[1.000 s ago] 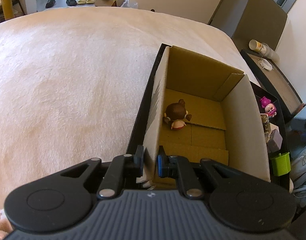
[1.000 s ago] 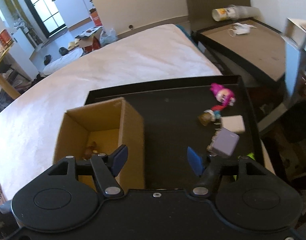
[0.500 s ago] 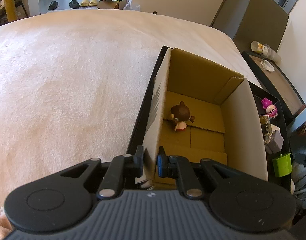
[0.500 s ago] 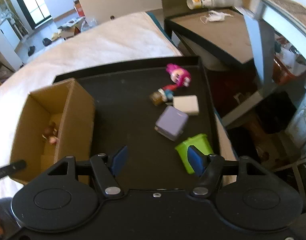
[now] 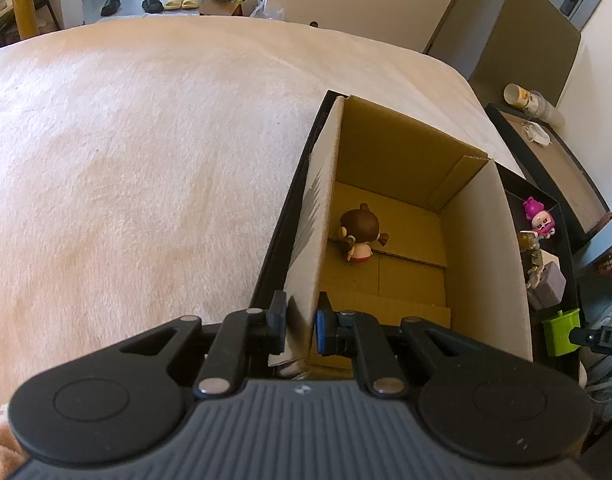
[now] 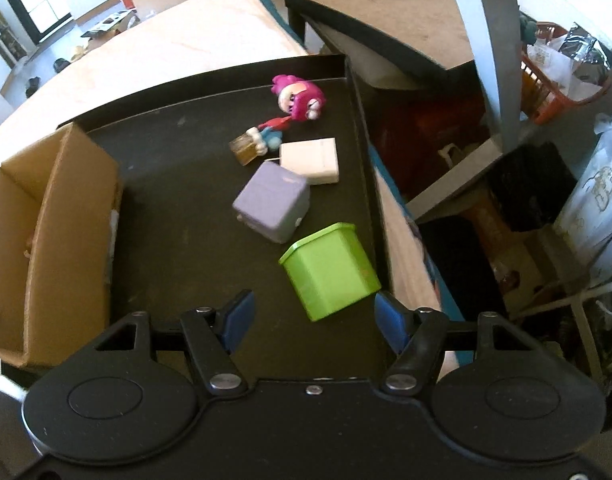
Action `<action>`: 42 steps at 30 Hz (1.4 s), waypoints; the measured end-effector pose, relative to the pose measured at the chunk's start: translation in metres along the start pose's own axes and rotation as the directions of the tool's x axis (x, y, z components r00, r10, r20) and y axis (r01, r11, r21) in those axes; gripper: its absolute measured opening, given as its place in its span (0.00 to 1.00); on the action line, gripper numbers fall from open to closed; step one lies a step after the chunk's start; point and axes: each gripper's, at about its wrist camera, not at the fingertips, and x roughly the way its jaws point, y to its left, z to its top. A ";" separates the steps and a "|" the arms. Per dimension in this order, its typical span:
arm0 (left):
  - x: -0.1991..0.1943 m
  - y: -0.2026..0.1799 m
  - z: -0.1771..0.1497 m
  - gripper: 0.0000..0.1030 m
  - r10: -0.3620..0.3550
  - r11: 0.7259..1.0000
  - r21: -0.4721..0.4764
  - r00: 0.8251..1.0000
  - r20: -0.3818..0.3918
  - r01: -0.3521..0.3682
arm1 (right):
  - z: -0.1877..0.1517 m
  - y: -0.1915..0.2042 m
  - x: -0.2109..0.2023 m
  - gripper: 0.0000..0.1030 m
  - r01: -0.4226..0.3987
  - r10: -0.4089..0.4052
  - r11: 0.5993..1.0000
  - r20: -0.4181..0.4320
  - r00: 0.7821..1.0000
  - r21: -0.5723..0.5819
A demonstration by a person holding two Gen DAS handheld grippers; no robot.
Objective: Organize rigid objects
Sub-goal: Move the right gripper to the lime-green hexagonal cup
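My left gripper [image 5: 301, 330] is shut on the near-left wall of an open cardboard box [image 5: 410, 148], which stands in a black tray [image 6: 177, 216]. A brown-haired doll [image 5: 358, 234] lies inside the box. My right gripper [image 6: 314, 320] is open and empty, just in front of a green cube container [image 6: 330, 268]. Beyond the green container on the tray lie a lavender cube [image 6: 271, 200], a white block [image 6: 312, 160], a small amber bottle figure [image 6: 253, 146] and a pink figurine [image 6: 299, 98].
The tray rests on a bed with a cream plush blanket [image 5: 145, 152]. A black side table [image 6: 406, 28] with a paper cup and a mask stands beyond the bed. Bags and a red basket [image 6: 562, 76] crowd the floor at the right.
My right gripper has swung right and moved down toward the tray's loose toys; the green container now lies just ahead of its fingers. The left gripper keeps its hold on the box wall.
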 end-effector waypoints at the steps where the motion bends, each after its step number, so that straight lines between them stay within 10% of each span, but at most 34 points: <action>1: 0.000 0.000 0.000 0.12 0.001 1.000 -0.003 1.000 0.001 -0.001 | 0.001 0.000 0.002 0.64 0.020 -0.020 1.000 0.007 1.000 -0.007; 23: 0.001 0.001 0.000 0.12 -0.014 1.000 0.011 1.000 -0.004 0.014 | -0.002 0.009 0.035 0.58 0.143 -0.146 0.986 -0.021 0.989 -0.082; 28: 0.000 0.002 0.000 0.12 -0.017 1.000 0.008 1.000 -0.004 0.017 | -0.002 0.010 0.027 0.40 0.097 -0.098 0.993 -0.017 0.995 -0.074; 42: -0.001 0.006 0.000 0.13 -0.032 0.999 0.000 0.999 -0.005 0.032 | 0.000 0.010 0.047 0.36 -0.004 -0.004 0.998 -0.149 0.989 -0.057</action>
